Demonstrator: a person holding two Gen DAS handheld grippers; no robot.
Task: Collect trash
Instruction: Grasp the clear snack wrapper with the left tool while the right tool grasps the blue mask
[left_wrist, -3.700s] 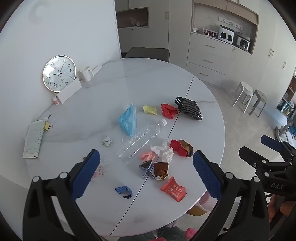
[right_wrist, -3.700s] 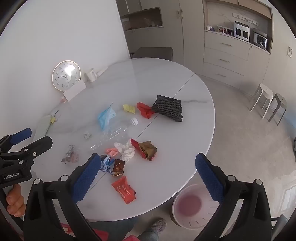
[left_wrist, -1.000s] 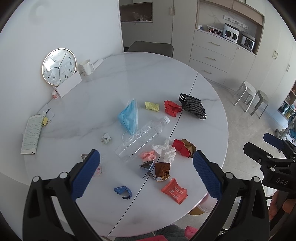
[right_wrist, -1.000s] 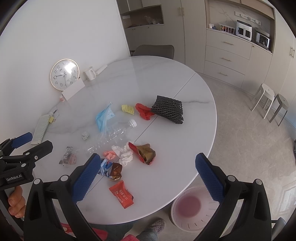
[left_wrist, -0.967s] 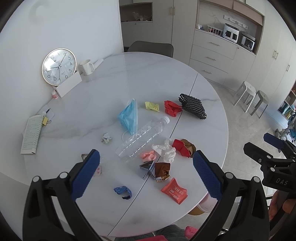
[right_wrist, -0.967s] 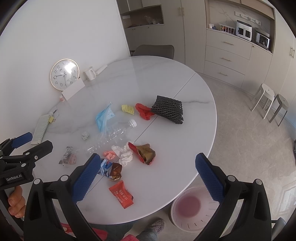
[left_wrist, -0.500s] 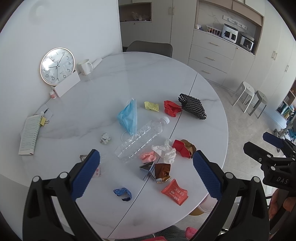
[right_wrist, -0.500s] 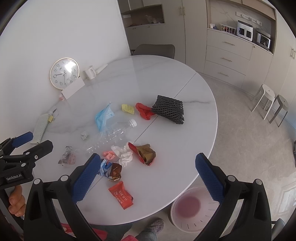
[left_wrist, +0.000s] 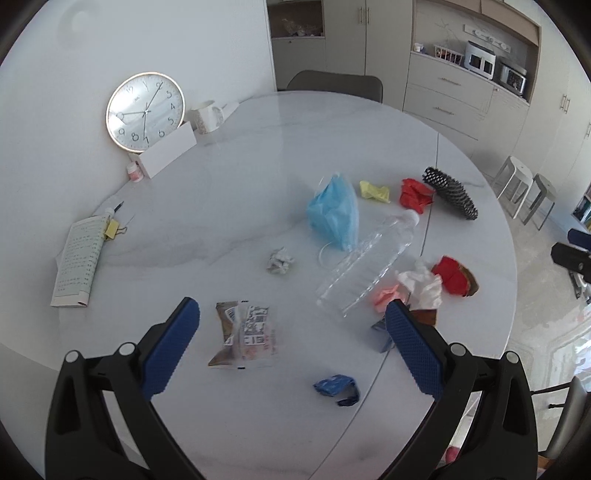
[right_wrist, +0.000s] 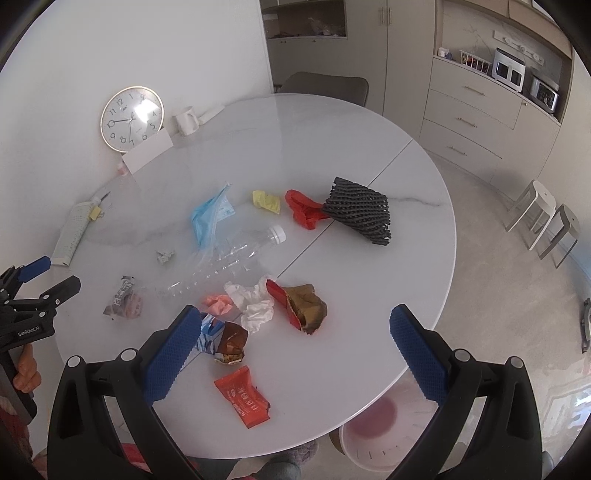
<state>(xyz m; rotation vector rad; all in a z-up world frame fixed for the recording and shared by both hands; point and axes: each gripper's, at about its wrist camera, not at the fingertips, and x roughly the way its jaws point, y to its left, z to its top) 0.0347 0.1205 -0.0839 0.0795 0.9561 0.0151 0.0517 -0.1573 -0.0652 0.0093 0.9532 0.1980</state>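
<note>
Trash lies scattered over the white round surface (left_wrist: 240, 192). My left tool (left_wrist: 291, 332) hangs above it with its jaws wide and nothing between them; a clear printed wrapper (left_wrist: 245, 334) lies flat just below the gap. A small blue scrap (left_wrist: 334, 386) sits near that wrapper, toward the near edge. A crumpled grey paper ball (left_wrist: 280, 260) lies farther in.

My right tool (right_wrist: 295, 338) also stands wide and holds nothing. Under it lie a red packet (right_wrist: 242, 395), a brown and blue foil wrapper (right_wrist: 223, 341), a white tissue (right_wrist: 253, 301) and a red and brown bag (right_wrist: 299, 304). A pink scrap (right_wrist: 218, 302) touches the tissue.

An empty clear bottle (right_wrist: 225, 260) lies on its side mid-surface, cap pointing toward the far side. A blue face mask (right_wrist: 210, 218) lies beside it. Beyond these: yellow scrap (right_wrist: 266, 201), red plastic (right_wrist: 303, 208), black foam net (right_wrist: 360, 212), the last two touching.

A pink bin (right_wrist: 373, 435) stands on the floor below the near right edge of the surface.

At the far left edge: clock (left_wrist: 144, 110) leaning on the wall, white mug (left_wrist: 205, 116), booklet (left_wrist: 77, 267).
</note>
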